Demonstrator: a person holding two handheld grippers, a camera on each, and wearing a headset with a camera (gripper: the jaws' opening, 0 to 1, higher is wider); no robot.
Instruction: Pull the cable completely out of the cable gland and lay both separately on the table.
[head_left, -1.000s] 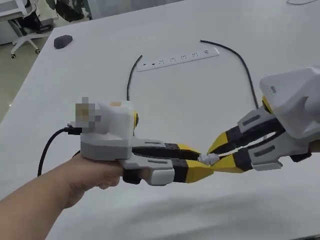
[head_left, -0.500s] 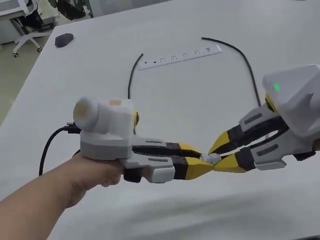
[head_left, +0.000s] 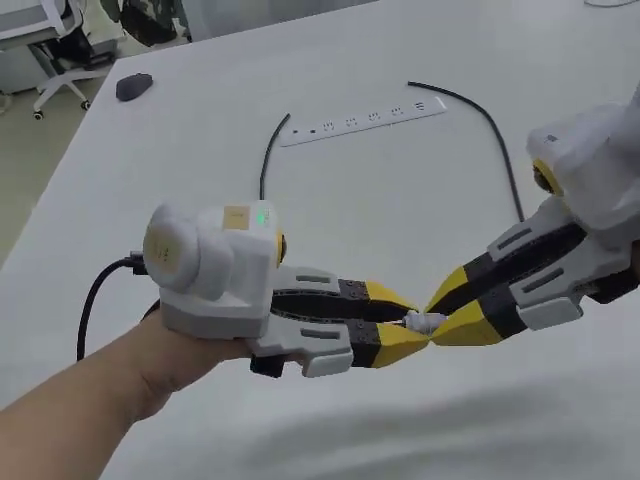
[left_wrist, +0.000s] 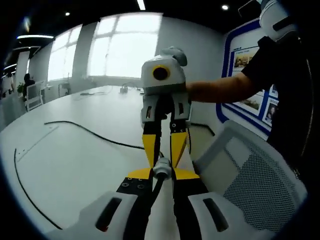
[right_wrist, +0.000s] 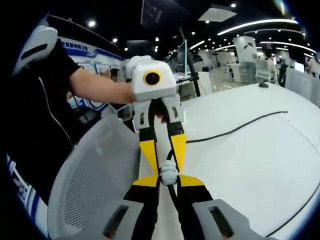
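Left tool (head_left: 410, 325) and right tool (head_left: 437, 322) meet nose to nose above the table (head_left: 380, 220). Each has its yellow tips drawn in tight around the cable gland (head_left: 424, 322), which is held in the air between them. Opposed like this, they are set, I judge, for a straight pull apart along the cable's line, with one tool anchoring and the other drawing. Which one pinches the body and which the cable itself is too small to tell.

The cable (left_wrist: 156, 189) is thin and black. In each gripper view a stretch of it runs back from the gland between that tool's own jaws, so it looks threaded through, not out. Neither part lies on the table yet. The gland is small, white and rounded, with a dark bore.

At 12 o'clock from the tips a white power strip (head_left: 365, 120) lies on the table. A dark lead (head_left: 500, 150) curves at 1 o'clock, and a mouse (head_left: 134, 86) sits far off at 10 o'clock.
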